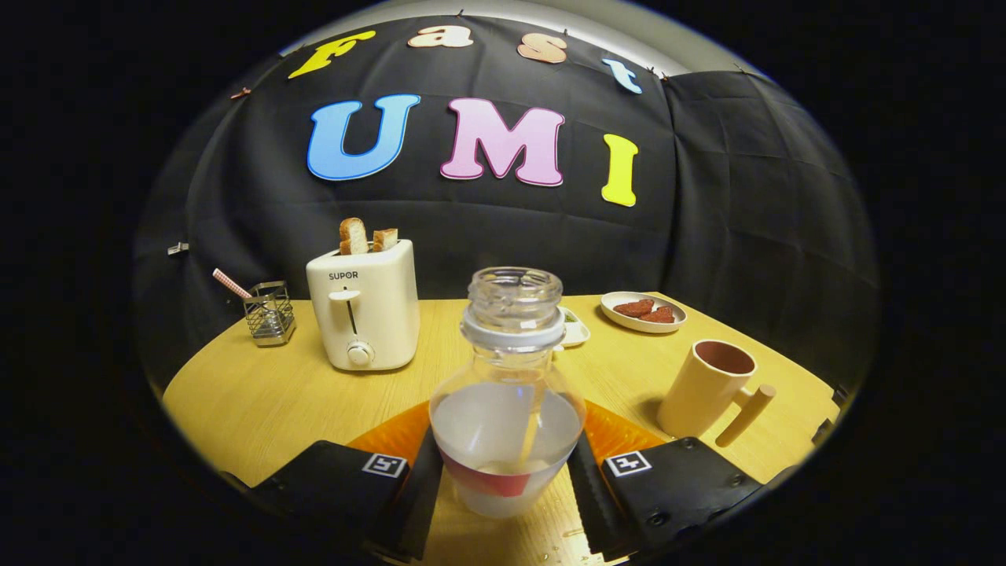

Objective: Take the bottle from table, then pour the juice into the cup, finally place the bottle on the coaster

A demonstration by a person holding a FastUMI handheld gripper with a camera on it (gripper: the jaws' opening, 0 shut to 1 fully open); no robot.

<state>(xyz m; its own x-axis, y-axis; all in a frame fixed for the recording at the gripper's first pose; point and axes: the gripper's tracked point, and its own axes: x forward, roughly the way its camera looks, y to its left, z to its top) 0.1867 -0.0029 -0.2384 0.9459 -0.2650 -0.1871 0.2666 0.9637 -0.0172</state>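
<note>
A clear, uncapped bottle (509, 409) stands upright between my fingers, about a third full of cloudy pale juice, with a red label low on its body. My gripper (504, 464) is shut on it, and both pads touch its sides. An orange coaster (389, 436) shows on both sides of the bottle, under or just behind its base; I cannot tell whether the bottle rests on it. A beige cup (707, 389) with a stick handle stands to the right, beyond the right finger; its contents are hidden.
On the wooden table (259, 393), a white toaster (365, 314) with two slices of toast stands at the back left, with a wire basket (269, 314) to its left. A plate (643, 312) of reddish food and a small white dish (574, 326) sit behind the bottle. Drops of liquid (570, 534) lie near the fingers.
</note>
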